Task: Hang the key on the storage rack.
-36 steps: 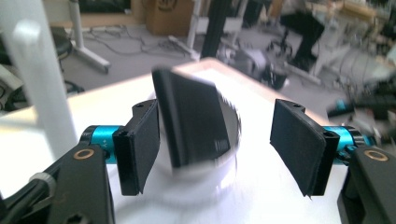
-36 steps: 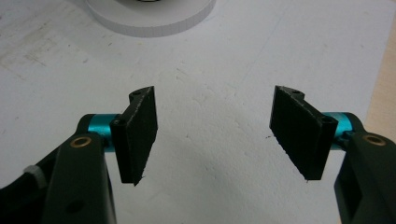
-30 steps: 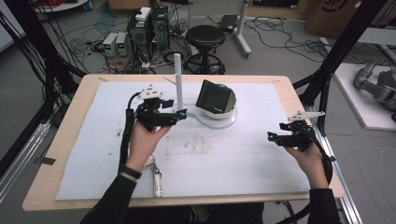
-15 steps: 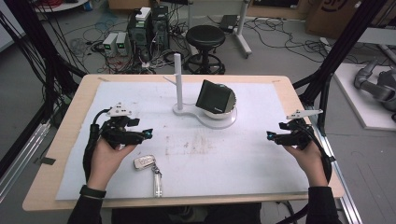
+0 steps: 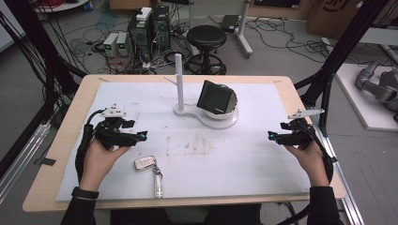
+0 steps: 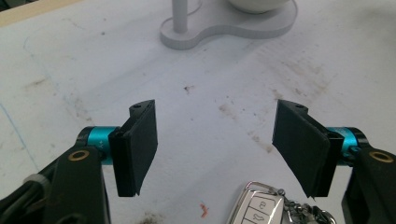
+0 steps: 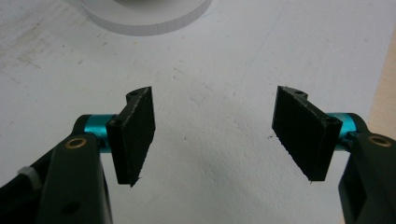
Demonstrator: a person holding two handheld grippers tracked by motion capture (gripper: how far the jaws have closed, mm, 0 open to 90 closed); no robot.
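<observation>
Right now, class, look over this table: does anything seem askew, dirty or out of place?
The white mat is smudged with brownish marks around its middle. On the white stand the dark square device leans tilted against the bowl-shaped holder. A car key fob lies loose near the left claw.

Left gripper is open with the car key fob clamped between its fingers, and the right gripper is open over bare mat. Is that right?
Not quite. The left gripper is open, but the car key fob lies free on the mat below its fingers, not clamped; the left gripper view shows it. The right gripper is open over bare mat, as stated.
</observation>
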